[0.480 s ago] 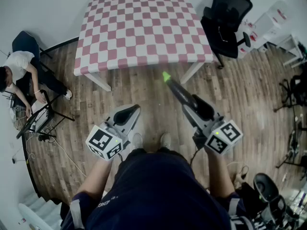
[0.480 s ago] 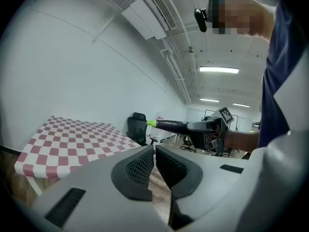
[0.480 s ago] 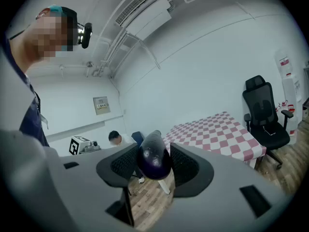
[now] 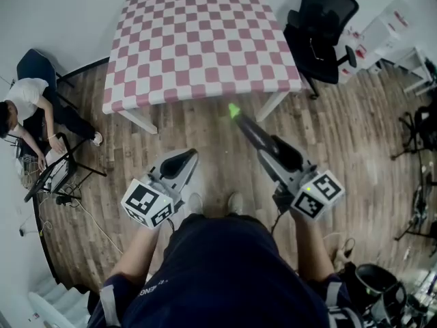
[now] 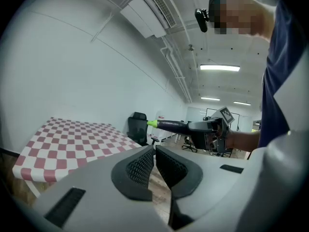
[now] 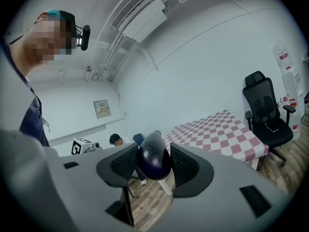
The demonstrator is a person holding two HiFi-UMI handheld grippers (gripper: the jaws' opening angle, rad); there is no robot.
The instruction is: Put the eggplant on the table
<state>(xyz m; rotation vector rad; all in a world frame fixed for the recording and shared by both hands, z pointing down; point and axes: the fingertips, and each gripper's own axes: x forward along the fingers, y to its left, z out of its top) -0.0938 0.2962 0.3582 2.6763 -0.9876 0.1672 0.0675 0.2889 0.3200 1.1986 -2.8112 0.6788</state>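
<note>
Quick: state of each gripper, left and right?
Left gripper: closed, nothing between its jaws.
Right gripper: closed on the eggplant.

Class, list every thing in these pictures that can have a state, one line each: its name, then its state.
eggplant: held in the air over the floor, green stem end forward, not yet set down.
right gripper: shut on the eggplant.
left gripper: jaws together, nothing between them.
table: standing, covered by a checked cloth, eggplant not yet on it.
office chair: upright, nobody in it.
</note>
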